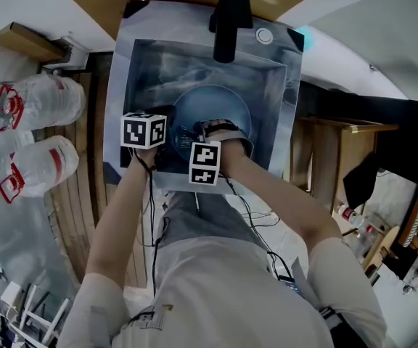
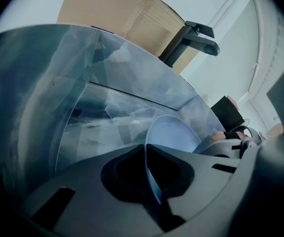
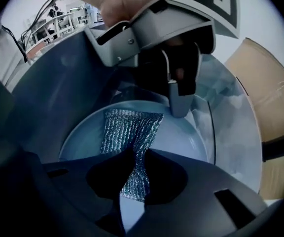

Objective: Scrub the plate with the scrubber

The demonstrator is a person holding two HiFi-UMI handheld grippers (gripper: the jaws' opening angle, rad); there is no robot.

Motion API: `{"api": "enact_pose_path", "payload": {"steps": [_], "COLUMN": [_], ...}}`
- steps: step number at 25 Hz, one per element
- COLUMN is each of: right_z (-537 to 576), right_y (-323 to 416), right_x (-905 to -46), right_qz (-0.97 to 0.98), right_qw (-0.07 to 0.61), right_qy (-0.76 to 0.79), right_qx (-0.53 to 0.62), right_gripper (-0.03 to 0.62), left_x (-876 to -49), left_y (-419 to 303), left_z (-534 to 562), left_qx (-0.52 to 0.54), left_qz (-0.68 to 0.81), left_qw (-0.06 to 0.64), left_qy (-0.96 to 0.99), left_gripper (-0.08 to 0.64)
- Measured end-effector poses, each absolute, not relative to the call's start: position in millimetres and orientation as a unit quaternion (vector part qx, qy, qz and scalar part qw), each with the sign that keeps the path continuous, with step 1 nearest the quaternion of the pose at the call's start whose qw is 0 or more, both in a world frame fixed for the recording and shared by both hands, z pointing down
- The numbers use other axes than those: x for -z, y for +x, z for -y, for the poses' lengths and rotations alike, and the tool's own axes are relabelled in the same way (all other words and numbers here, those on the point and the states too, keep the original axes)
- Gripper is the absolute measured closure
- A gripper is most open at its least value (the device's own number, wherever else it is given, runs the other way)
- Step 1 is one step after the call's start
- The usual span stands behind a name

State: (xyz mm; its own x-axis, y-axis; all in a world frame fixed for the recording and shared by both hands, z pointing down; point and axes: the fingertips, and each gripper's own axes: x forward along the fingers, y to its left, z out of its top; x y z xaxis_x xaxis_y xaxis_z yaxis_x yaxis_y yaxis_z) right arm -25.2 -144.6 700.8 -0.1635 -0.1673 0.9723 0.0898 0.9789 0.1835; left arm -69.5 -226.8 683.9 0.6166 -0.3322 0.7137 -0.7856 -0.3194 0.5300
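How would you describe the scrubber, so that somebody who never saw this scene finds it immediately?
Look into the grey sink under the black tap, where a pale blue plate sits. On its face rests the scrubber, pinched by the right gripper. It is the only silvery woven mesh there.

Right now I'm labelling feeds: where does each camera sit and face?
Head view: on the head, looking down into the sink; forearms show.
Left gripper view: on the left gripper, facing the tap; fingers pinch the plate.
Right gripper view: on the right gripper, facing down; fingers hold the scrubber.
Gripper views share the plate.
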Motion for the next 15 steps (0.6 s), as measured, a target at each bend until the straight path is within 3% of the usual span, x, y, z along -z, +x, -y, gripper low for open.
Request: {"api": "enact_pose_path", "payload": {"steps": [8, 15], "right_z": [231.9, 264.8], "right_y": [-5.0, 54.8], "right_x": [-706.4, -706.6], "right_qz": [0.735, 0.67], "right_qw": [0.66, 0.722], "right_qy": [0.103, 0.116], "right_qx": [0.117, 0.127], "right_gripper": [0.497, 0.502], "left_x": [-684.8, -683.9], "left_y": [-65.8, -66.3], "left_z": [228.5, 227.5], "left_qx": [-0.247, -0.261], "left_qz": [0.371, 0.364], "left_qw": [0.457, 0.447], "left_qy": [0.77, 0.774], "left_gripper": [0.529, 0.529]}}
